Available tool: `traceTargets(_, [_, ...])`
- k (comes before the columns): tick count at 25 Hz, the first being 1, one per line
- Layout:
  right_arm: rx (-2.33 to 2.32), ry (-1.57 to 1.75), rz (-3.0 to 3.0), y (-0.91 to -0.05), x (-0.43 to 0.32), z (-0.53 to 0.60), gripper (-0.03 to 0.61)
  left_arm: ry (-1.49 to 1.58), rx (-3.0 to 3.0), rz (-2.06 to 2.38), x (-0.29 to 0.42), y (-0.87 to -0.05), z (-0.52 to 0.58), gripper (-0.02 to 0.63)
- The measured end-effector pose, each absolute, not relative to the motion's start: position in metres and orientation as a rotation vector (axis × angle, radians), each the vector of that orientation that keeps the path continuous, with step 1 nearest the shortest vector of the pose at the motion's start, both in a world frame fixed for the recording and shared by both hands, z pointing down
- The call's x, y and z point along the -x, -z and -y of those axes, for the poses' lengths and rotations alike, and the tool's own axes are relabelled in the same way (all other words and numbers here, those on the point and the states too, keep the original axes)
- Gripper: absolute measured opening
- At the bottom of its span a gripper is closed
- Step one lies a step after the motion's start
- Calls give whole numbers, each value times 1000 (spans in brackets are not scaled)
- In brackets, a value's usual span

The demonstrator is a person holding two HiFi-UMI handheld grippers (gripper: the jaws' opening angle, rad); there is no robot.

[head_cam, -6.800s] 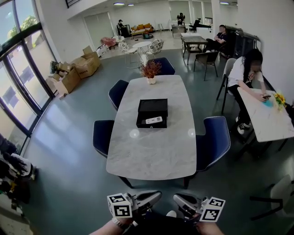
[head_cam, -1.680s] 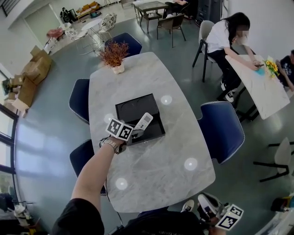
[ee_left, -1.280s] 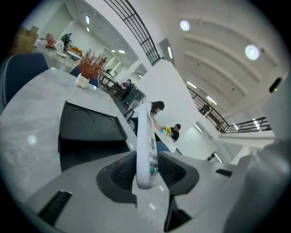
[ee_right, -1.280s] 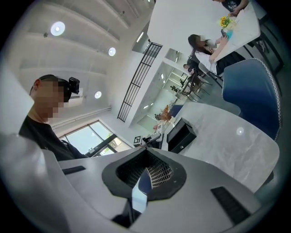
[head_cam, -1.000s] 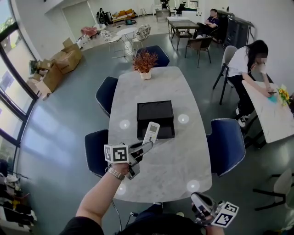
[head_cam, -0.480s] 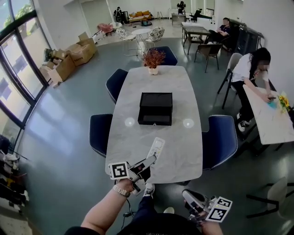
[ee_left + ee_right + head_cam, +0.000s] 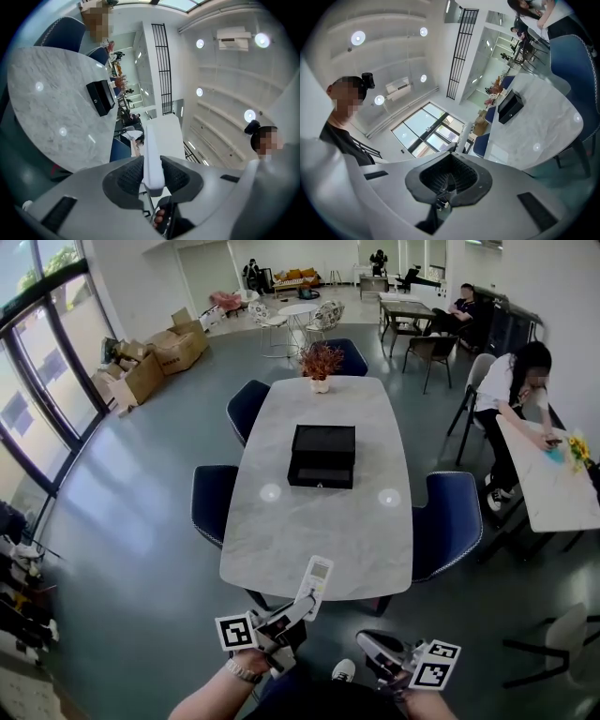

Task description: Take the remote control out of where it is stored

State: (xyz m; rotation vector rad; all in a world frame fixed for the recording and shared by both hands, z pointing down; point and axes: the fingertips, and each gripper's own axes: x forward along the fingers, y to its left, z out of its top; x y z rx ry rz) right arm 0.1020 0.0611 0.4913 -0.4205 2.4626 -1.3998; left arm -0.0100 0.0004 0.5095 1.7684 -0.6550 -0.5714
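Where the remote control is: the white remote control is out of storage and held in the air beside the near edge of the table. It is well apart from the black box at the table's middle.
Left side: the left hand-held gripper has its jaws closed on the remote control's lower end, with a ribbed pad pressing on each side. Most of the remote control's length sticks out beyond the jaws.
Right side: the right hand-held gripper sits low by the person's body, with its jaws together and nothing between them.
Task stage: judged done or nearly done, since the remote control is clear of the box.
What could go wrong: the grip is at one end only, so the long free part could swing or slide out if the pads loosen or the hand jerks. It hangs at the table's edge, not over its middle, so a drop would likely reach the floor.
Around: blue chairs stand along the table's sides and far end. A potted dried plant stands at the far end, and cardboard boxes sit by the windows. A seated person leans over a second table on the right.
In the way: nothing lies on the bare near half of the marble top, and the table's near end has no chair.
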Motion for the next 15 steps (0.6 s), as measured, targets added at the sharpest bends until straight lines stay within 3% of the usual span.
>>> traceTargets(15, [366, 1418, -2484, -480, -3, -89, 9, 482, -1781, 648, 84, -514, -85, 112])
